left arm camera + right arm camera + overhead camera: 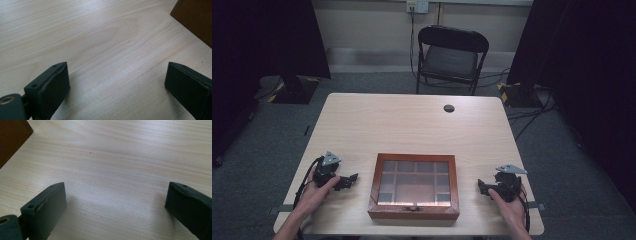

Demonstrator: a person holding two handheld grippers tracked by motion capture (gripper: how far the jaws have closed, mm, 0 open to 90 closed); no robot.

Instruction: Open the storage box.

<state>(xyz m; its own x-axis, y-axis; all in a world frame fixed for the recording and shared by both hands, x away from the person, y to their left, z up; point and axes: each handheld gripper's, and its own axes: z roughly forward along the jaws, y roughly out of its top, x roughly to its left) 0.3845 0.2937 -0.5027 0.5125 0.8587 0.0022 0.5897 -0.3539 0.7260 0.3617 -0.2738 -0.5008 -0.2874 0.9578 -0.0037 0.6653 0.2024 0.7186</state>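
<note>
A brown wooden box [414, 187] with a glass lid over several compartments lies shut near the table's front edge, a small latch at its front. My left gripper [353, 178] rests on the table to the box's left, jaws wide apart over bare wood, so it is open [117, 80]. A corner of the box [197, 17] shows at the upper right of the left gripper view. My right gripper [482, 186] rests to the box's right, open [116, 200] with nothing between its jaws. The box's corner [12, 137] shows at the upper left of the right gripper view.
The light wooden table [412, 125] has a round cable hole [449, 108] near its far edge. A black folding chair [451, 57] stands behind the table. Dark curtains hang at both sides, with stand bases and cables on the grey floor.
</note>
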